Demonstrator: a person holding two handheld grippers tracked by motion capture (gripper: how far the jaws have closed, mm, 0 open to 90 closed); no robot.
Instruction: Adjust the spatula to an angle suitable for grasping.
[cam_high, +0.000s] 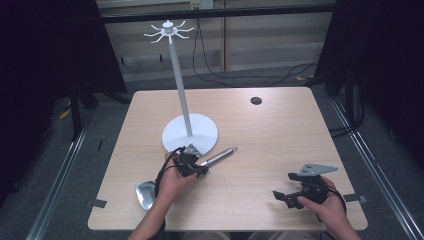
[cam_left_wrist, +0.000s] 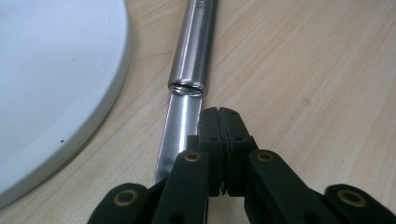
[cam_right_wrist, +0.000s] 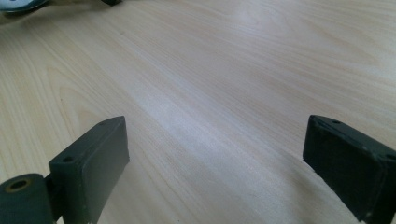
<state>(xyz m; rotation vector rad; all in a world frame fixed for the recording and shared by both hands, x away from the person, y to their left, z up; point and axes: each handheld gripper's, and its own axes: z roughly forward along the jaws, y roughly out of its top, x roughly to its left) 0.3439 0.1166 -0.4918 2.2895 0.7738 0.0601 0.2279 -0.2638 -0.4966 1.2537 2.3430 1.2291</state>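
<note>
Ladle lies flat on the table, its bowl near the front-left edge and its steel handle running up to the right, just beside the white base of the hook stand. From the layout we judge the aim is to hang it on a hook at the top of the stand; that remains undone. Our left gripper sits over the handle with its jaws pressed together, touching nothing between them, beside the flat shank. Farther right, our right gripper rests low near the front edge, jaws spread wide over bare wood.
</note>
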